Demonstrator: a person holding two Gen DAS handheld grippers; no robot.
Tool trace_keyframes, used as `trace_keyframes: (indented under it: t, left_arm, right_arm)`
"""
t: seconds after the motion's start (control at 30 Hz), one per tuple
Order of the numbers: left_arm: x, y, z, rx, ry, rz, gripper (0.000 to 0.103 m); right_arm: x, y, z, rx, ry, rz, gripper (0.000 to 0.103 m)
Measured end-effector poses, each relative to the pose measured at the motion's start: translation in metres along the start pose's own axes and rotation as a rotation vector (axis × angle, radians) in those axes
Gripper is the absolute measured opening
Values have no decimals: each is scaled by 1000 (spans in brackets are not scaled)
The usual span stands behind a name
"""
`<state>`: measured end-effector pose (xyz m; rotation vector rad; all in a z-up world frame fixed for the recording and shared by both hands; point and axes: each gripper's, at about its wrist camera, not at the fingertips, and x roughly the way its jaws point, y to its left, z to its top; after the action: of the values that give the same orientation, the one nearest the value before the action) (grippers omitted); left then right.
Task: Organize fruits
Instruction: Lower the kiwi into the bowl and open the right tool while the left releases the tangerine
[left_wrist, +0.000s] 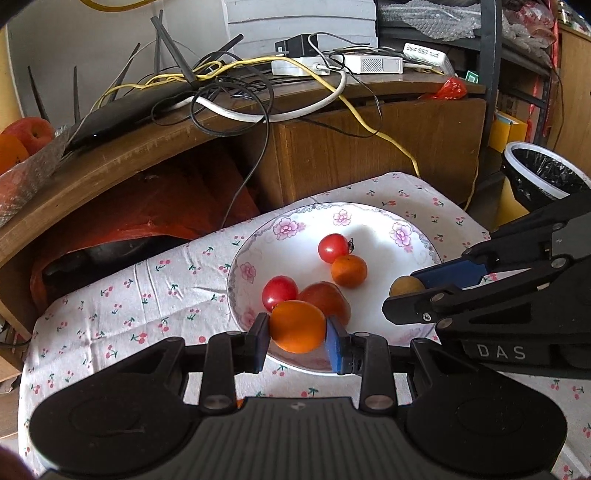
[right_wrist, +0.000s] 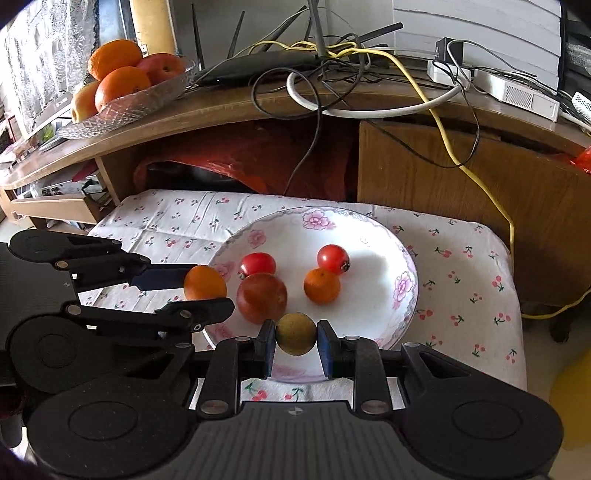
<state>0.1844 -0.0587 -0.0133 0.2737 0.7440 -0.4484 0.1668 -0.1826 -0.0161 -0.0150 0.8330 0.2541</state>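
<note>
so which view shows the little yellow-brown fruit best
The right wrist view: the yellow-brown fruit sits centred between the right tool's pads, whole outline visible. In the left wrist view it is a small, partly hidden shape at the plate's right side, behind that tool.

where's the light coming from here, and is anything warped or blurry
Left wrist view: the white plate is brightly lit, a soft shadow lies on its far right part, and the wooden shelf edge bows from fisheye distortion. Right wrist view: the same shadow sits right of the far tomato, the window area at top left is washed out, and the corners go dark.
</note>
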Motion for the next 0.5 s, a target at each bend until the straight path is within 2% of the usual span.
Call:
trace_keyframes:
  t: [0.5]
  left_arm:
    - [20,2,17,17,-8,-11,40]
  right_arm:
    - [15,-19,10,47,12,-11,22]
